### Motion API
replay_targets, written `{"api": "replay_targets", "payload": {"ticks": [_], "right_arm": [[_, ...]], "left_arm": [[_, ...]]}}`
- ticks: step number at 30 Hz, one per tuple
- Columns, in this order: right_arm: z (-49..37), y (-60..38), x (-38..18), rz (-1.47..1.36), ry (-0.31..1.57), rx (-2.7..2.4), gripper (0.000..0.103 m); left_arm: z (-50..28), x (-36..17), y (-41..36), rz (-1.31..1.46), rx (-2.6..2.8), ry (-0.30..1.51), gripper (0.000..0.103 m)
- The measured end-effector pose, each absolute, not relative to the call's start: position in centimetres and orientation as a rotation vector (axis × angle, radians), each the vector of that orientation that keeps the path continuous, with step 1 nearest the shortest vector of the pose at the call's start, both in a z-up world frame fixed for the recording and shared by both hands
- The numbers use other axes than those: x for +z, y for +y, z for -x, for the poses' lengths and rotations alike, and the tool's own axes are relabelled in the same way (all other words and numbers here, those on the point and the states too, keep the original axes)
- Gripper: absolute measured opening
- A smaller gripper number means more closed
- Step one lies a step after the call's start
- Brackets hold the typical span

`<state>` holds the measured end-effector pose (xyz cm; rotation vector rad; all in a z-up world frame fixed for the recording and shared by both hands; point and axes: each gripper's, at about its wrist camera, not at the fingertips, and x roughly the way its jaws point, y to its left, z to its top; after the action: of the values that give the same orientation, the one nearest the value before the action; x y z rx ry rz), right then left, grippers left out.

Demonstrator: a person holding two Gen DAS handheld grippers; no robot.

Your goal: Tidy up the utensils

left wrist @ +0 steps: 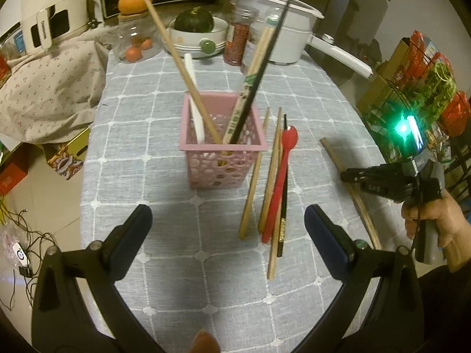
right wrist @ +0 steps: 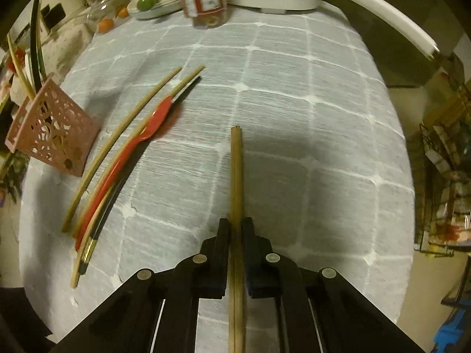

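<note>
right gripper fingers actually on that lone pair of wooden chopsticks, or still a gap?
Touching. The right wrist view shows the right gripper with both fingers pressed against the lone pair of wooden chopsticks, no gap either side.

- Left gripper (left wrist: 228, 220): matte black arms, dark blue pads (left wrist: 134, 229), round silver rivets at the joints.
- Right gripper (right wrist: 235, 229): same black build (a green light glows on its body).
- Right hand (left wrist: 432, 223): bare skin, dark sleeve.

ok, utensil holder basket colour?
Pink, with a cut-out circle pattern in its walls. The basket shows best in the left wrist view.
</note>
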<state>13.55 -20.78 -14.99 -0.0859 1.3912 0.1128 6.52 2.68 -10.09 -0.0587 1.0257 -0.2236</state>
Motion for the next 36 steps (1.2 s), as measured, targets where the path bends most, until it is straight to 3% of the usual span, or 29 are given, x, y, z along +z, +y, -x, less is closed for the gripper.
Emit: {"api": "replay_targets", "payload": {"ticks": [15,18,20,26,36], "right_arm": [[-10.0,-24.1,-8.5,-0.11,1.25,0.177,0.008],[-10.1,-24.4,-7.8,-0.139,1.236,0.198,0.009],[-10.2,-24.7,-7.2,-0.155,1.226,0.21,0.008],[-10.7,-25.4,-6.2,-0.178,1.207,0.229,0.009],[-10.7,-27.5,-5.7,-0.231,1.199,0.214,0.009]], "left_arm": [[-5.6,-9.6,-2.9,-0.137,-0.319,1.022,0.099],[-6.1,-10.0,-4.3,-0.185,-0.335,1.046,0.085],[-6.8,-10.2,-5.4,-0.202,-0.356,1.07,0.068],[-10.0,-11.1,-9.2,-0.254,-0.404,1.146,0.043],[-16.7,-14.4,-12.8,-0.305,-0.271,1.222,0.041]]}}
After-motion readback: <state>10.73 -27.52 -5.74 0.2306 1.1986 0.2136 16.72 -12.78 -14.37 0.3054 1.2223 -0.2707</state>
